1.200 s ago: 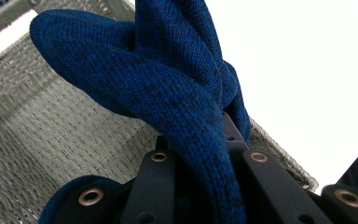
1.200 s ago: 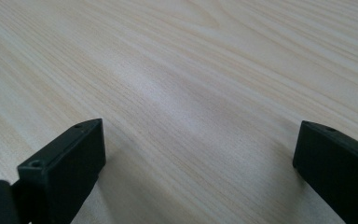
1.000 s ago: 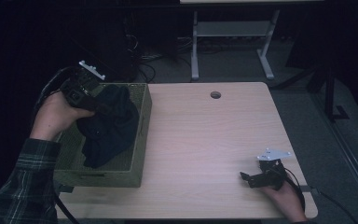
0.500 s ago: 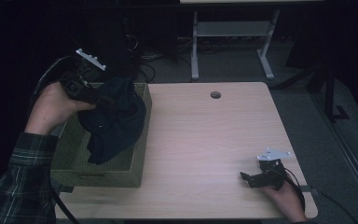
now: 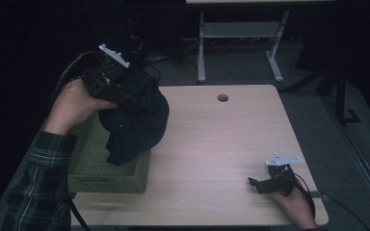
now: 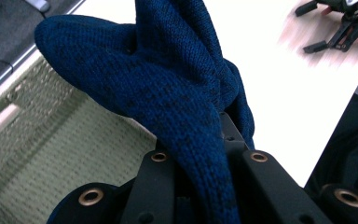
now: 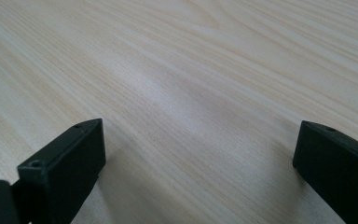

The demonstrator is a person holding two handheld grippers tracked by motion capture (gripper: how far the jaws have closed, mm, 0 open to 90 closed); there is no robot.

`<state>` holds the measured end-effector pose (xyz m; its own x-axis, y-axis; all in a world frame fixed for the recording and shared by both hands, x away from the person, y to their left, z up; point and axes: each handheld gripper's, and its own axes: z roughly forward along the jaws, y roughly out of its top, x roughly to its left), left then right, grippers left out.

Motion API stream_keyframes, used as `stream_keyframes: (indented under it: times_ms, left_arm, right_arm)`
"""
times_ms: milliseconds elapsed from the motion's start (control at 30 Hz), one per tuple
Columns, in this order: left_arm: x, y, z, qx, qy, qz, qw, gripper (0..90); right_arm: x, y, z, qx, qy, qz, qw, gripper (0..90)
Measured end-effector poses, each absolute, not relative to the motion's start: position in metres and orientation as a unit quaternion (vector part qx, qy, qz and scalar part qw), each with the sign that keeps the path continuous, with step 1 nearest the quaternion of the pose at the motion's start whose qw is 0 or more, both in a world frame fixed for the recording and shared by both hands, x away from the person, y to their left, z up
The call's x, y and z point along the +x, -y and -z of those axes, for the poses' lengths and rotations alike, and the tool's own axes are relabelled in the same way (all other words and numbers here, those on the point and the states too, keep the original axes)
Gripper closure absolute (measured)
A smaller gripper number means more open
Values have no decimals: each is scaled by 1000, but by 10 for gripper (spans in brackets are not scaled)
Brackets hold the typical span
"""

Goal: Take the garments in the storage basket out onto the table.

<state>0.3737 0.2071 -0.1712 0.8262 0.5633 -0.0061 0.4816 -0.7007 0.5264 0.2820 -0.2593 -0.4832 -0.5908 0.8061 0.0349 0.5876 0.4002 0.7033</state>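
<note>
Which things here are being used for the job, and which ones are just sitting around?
In use:
- blue knitted cloth, pinched by the left gripper
- green basket under it

Just around:
- right gripper, open, resting on the table
- white stand behind the table

Plaid sleeve [image 5: 38, 187]; black grippers with brass-ringed screw holes, grey three-cornered plates, trailing black cables.
</note>
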Motion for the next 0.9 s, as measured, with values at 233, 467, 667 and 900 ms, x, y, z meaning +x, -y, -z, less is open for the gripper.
stream_keyframes:
  times_ms: [233, 467, 667, 900]
  left_arm:
    - [374, -183, 169, 923, -262, -76, 272, 804]
    - [377, -161, 169, 930, -238, -69, 272, 804]
    - [378, -142, 169, 931, -225, -66, 279, 804]
    - [380, -121, 175, 935, -210, -59, 278, 804]
  right_arm:
    - [282, 259, 483, 424, -822, -347, 158, 20]
    - [282, 259, 483, 424, -822, -347, 158, 20]
    - [282, 259, 483, 425, -821, -347, 157, 20]
    - [282, 259, 483, 425, -821, -348, 157, 20]
